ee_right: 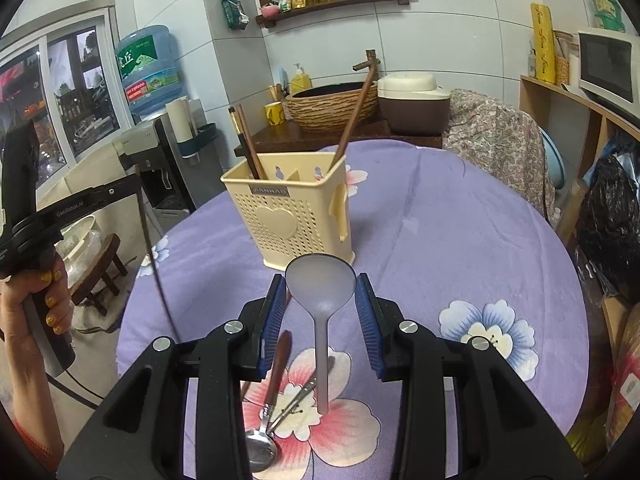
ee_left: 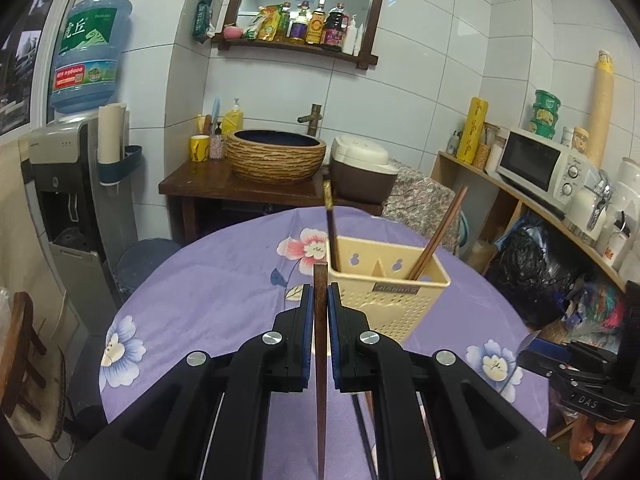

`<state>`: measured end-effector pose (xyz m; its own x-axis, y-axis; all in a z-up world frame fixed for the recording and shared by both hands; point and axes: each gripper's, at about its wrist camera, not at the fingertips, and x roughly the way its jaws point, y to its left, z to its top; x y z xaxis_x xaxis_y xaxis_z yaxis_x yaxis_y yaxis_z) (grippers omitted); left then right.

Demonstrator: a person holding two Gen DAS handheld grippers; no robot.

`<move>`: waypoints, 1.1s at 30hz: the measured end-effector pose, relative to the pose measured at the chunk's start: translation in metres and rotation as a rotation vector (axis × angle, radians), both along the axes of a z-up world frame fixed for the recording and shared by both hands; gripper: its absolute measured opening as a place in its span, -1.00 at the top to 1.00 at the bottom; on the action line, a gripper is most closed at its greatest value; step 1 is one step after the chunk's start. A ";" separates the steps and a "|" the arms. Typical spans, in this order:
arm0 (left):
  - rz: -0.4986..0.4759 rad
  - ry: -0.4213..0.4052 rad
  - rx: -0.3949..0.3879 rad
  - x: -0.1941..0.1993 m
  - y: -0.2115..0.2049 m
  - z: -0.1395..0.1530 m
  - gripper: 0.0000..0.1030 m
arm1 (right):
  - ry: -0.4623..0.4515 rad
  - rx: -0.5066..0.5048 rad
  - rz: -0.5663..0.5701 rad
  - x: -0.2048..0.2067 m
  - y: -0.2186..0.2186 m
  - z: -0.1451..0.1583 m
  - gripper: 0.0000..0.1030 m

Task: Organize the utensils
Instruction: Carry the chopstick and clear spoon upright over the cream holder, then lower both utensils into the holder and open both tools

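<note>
Brown chopstick [ee_left: 320,344] sat pinched between nearly closed pads of left gripper [ee_left: 320,300], held upright, just short of cream utensil caddy [ee_left: 390,284]. Caddy held dark chopstick [ee_left: 332,232] in near-left compartment, brown one [ee_left: 440,232] leaning opposite.

Right gripper [ee_right: 321,300] hung wide open, gripping nothing, above grey ladle [ee_right: 322,312] lying before caddy; metal spoon [ee_right: 266,420] and scissors-like tool [ee_right: 296,400] beside its handle.

Risks, judged:
- thin stick pivoting in pads, tip missing slot
- tip catching rim, tipping light caddy
- ladle grasp dragging neighbouring spoon

Four chopsticks [ee_left: 320,360], two spoons [ee_right: 321,304], one holder [ee_right: 294,216]
</note>
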<state>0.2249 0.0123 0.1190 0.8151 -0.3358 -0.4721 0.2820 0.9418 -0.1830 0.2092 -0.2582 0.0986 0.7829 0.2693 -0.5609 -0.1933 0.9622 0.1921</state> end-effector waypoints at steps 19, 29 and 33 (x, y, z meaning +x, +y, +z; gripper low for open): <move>-0.025 -0.179 -0.106 0.050 -0.015 0.139 0.84 | -0.251 0.048 -0.073 0.090 0.023 0.138 0.29; 0.022 -0.155 -0.053 0.074 -0.031 0.091 0.84 | -0.230 -0.039 -0.141 0.125 0.039 0.088 0.29; 0.010 -0.096 -0.057 0.082 -0.032 0.061 0.84 | -0.199 -0.067 -0.158 0.130 0.041 0.058 0.29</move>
